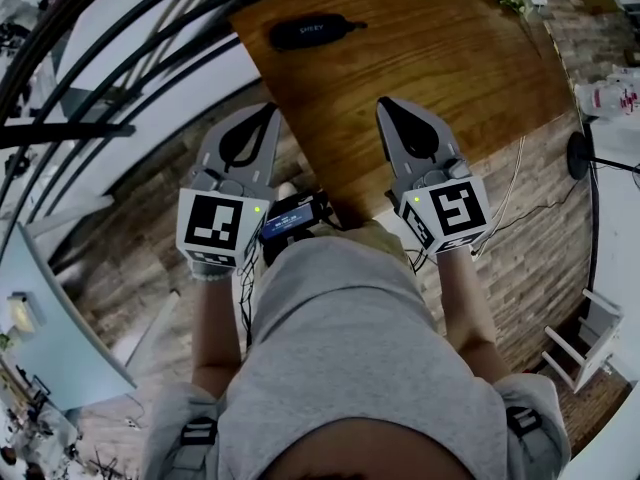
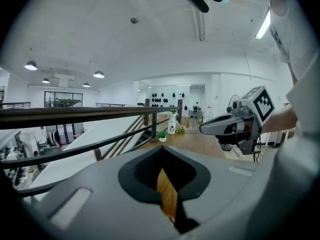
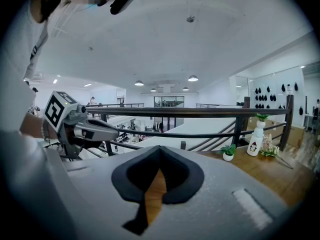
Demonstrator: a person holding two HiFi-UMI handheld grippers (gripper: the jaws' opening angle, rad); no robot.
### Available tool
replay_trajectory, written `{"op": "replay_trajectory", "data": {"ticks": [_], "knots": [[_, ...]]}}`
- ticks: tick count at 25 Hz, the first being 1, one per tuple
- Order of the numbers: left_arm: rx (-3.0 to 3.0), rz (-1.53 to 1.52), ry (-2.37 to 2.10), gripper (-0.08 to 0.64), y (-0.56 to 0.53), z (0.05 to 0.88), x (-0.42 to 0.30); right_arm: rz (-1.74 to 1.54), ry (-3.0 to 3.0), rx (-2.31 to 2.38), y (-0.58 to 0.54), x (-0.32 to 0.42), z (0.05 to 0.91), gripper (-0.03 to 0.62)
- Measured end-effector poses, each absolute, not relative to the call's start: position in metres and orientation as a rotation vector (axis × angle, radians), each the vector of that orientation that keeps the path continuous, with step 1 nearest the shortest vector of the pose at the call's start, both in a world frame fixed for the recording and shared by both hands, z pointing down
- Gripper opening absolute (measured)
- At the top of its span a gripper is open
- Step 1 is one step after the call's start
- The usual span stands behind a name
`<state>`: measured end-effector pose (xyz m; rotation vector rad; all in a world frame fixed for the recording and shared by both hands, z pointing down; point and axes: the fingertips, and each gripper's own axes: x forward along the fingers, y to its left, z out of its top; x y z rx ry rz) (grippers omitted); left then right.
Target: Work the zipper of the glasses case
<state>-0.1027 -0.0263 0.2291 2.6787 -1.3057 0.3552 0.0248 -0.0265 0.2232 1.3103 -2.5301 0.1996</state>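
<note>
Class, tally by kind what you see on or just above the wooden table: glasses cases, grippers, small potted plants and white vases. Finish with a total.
glasses case: 1
grippers: 2 (left gripper, right gripper)
small potted plant: 1
white vase: 1
Total: 5
</note>
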Motion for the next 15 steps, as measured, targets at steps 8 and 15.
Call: {"op": "replay_trajectory", "data": {"ticks": [8,15], "knots": [[2.688,0.369,-1.305,0.015,-0.0229,0.2295,-0.1031,0.197,-2.527,1.296,-0.0230,0.0226,0.2240,0.001],[2.685,0.370,-1.310,0.014,-0.0227,0.2307,-0.1065,0.202,-2.527,1.288,-0.0217,0.0174,0.2263,0.000]]}}
